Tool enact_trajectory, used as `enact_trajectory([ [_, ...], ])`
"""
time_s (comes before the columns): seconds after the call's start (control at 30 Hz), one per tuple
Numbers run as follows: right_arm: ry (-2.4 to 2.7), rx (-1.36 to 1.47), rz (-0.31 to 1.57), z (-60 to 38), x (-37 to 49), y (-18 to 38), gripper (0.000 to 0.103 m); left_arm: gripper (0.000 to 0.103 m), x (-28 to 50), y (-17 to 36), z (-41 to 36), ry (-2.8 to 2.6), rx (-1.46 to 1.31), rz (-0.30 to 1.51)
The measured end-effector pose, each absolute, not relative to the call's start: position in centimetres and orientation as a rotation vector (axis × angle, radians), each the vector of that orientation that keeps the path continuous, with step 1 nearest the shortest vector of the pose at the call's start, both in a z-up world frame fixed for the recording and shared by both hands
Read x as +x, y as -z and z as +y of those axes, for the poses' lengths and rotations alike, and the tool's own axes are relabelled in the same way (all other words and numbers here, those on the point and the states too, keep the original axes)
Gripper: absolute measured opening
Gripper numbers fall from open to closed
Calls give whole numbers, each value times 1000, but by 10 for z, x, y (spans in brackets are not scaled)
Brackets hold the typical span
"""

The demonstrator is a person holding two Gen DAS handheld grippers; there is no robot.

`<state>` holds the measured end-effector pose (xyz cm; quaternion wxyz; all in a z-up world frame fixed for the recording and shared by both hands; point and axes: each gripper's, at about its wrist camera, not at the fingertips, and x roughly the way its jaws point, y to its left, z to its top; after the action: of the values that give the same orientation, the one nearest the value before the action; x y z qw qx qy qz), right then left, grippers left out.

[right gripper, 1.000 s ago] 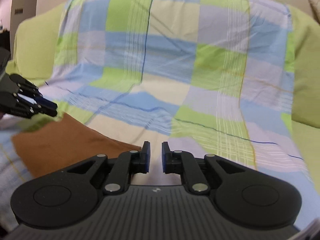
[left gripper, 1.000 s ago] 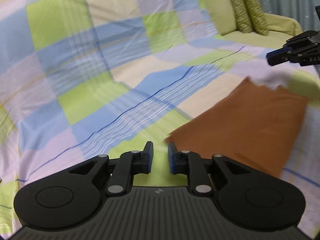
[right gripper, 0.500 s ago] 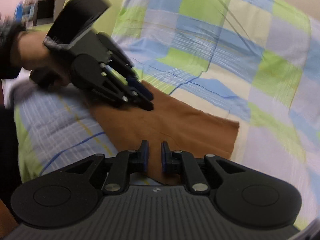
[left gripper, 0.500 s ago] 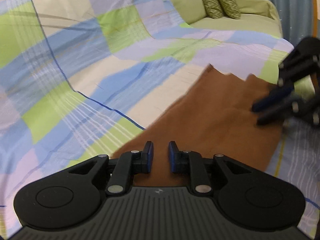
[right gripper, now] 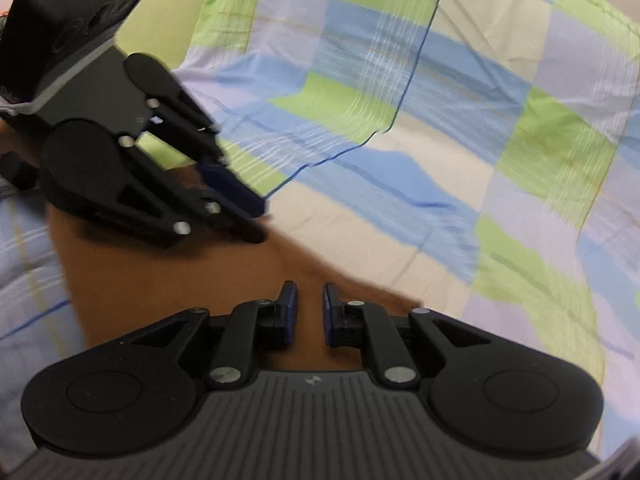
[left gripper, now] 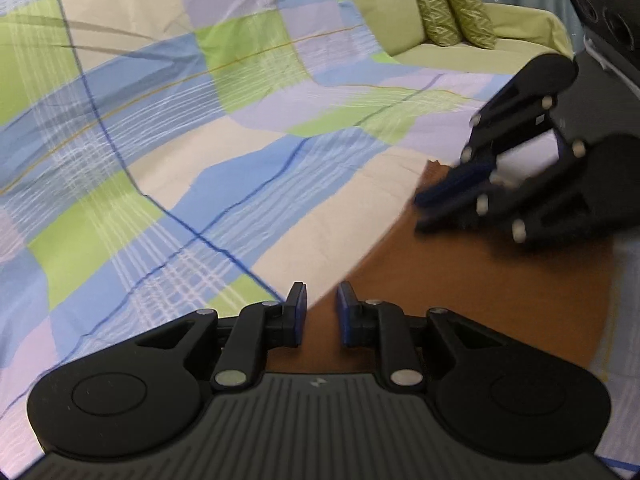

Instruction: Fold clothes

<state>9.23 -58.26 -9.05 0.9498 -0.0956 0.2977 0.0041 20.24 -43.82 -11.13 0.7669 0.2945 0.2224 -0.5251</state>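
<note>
One brown cloth (left gripper: 472, 300) lies flat on the checked sheet (left gripper: 200, 160) covering the sofa, its near edge hidden behind both grippers' bodies. The left gripper (left gripper: 320, 300) and the right gripper (right gripper: 306, 300) each hover over it with fingers slightly spread, pinching nothing. Two patterned green cushions (left gripper: 452, 4) lean at the far sofa end; motion blur probably smears the cloth's far corner.

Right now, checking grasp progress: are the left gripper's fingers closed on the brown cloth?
No, the left gripper fingers stand apart, empty, above the brown cloth.
</note>
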Motion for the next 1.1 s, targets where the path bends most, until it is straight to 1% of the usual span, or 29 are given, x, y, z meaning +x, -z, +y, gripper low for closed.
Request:
enact_trajectory([
  [0.1, 27, -171, 569, -582, 81, 84, 12, 24, 201, 104, -430, 1112, 616, 472],
  [0.23, 74, -139, 520, -582, 66, 74, 12, 23, 190, 89, -414, 1117, 561, 466],
  [0.33, 109, -115, 482, -581, 55, 67, 12, 23, 167, 82, -398, 1122, 538, 462],
  [0.43, 89, -70, 419, -549, 12, 58, 12, 23, 136, 79, -377, 1135, 548, 444],
  [0.5, 75, -49, 400, -525, 0, 61, 12, 23, 121, 82, -366, 1154, 557, 460],
  [0.6, 36, -58, 458, -506, 5, 79, 12, 24, 113, 101, -359, 1130, 614, 490],
  [0.7, -2, -94, 517, -506, 9, 100, 12, 24, 119, 105, -346, 1106, 565, 520],
  [0.77, 15, -105, 519, -513, 3, 96, 12, 24, 123, 104, -336, 1050, 577, 518],
  [0.8, 37, -112, 518, -518, -1, 93, 14, 24, 126, 105, -331, 1035, 573, 524],
  [0.87, 86, -101, 522, -532, -12, 92, 14, 25, 133, 107, -320, 1031, 516, 555],
  [1.1, 207, -18, 540, -570, -44, 104, 18, 25, 136, 112, -323, 1019, 502, 553],
])
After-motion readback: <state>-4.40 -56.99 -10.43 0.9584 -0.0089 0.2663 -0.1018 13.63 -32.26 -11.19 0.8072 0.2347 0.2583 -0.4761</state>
